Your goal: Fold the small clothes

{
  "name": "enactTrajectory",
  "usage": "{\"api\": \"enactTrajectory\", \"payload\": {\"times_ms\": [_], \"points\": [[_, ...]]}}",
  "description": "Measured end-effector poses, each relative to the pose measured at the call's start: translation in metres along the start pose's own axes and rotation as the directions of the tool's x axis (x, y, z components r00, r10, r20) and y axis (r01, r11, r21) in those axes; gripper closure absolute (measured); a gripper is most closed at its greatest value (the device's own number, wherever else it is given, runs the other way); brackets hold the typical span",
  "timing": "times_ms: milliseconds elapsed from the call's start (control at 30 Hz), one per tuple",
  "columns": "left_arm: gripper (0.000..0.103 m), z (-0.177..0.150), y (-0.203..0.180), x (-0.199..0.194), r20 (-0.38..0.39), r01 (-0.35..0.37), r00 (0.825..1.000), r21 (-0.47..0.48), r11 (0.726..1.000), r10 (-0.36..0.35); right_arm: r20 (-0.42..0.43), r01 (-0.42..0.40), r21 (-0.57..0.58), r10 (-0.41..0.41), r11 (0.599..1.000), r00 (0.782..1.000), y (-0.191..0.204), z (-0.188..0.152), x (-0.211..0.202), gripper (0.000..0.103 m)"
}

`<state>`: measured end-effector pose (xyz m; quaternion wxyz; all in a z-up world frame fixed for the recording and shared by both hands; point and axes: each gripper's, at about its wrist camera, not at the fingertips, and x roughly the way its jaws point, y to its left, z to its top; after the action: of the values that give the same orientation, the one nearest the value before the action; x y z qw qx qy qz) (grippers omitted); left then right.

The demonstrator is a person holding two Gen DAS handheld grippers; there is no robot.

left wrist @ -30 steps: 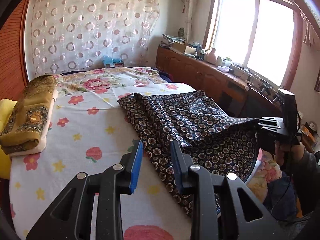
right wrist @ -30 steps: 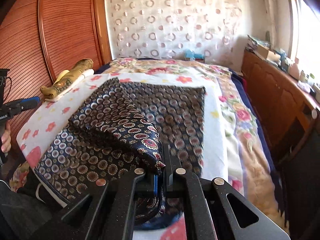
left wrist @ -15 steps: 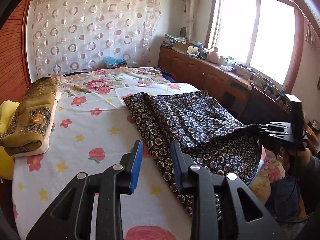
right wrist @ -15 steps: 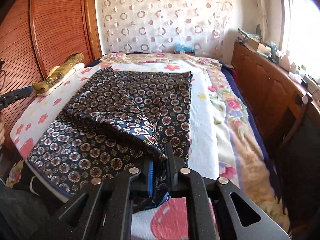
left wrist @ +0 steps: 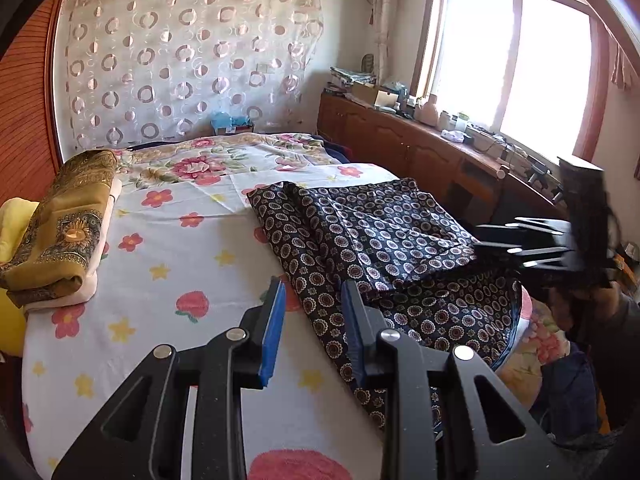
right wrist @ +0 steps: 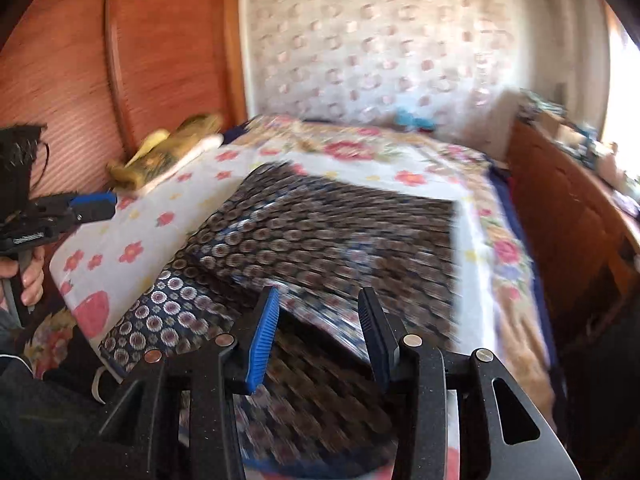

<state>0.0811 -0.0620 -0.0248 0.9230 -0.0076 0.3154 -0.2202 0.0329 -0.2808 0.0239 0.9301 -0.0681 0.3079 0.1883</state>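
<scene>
A dark navy cloth with small round flower prints (left wrist: 372, 248) lies on the flowered bed sheet (left wrist: 172, 264), one flap folded over onto itself. It also shows, blurred, in the right wrist view (right wrist: 328, 240). My left gripper (left wrist: 312, 300) is open and empty, hovering over the cloth's near left edge. My right gripper (right wrist: 316, 312) is open and empty just above the cloth's near edge; it also shows in the left wrist view (left wrist: 516, 240) at the cloth's right side.
A folded mustard patterned cloth (left wrist: 60, 224) rests on a white folded piece at the bed's left side. A wooden cabinet (left wrist: 432, 160) with clutter runs along the right under the window. A wooden wardrobe (right wrist: 80, 80) stands left.
My right gripper has opened and let go of the cloth corner; the flap now lies flatter on the bed. The right wrist view is blurred from motion. My left gripper stays open.
</scene>
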Motion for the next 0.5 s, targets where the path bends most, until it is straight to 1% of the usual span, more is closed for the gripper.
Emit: {"api": "enactTrajectory", "payload": {"times_ms": [167,300,333,400,500], "points": [[0.073,-0.002,-0.001,0.002,-0.001,-0.002,1.0,-0.006,1.0,0.002,-0.086,-0.088,-0.074,0.082,0.993,0.993,0.018,0.018,0.047,0.061],[0.073,-0.005,-0.001,0.005,-0.007,-0.001,1.0,-0.014,1.0,0.001,-0.153,-0.144,-0.147,0.121,0.979,0.981,0.037,0.026,0.068,0.061],[0.073,-0.006,-0.001,0.005,-0.008,0.0,1.0,-0.015,1.0,0.0,-0.166,-0.151,-0.168,0.123,0.974,0.978,0.042,0.028,0.074,0.061],[0.073,-0.006,-0.001,0.006,-0.009,0.002,1.0,-0.016,1.0,-0.002,-0.187,-0.142,-0.225,0.1,0.964,0.977,0.054,0.032,0.082,0.061],[0.073,-0.009,0.0,0.007,-0.013,0.005,1.0,-0.02,1.0,-0.005,-0.223,-0.156,-0.258,0.098,0.953,0.97,0.057,0.037,0.093,0.061]]}}
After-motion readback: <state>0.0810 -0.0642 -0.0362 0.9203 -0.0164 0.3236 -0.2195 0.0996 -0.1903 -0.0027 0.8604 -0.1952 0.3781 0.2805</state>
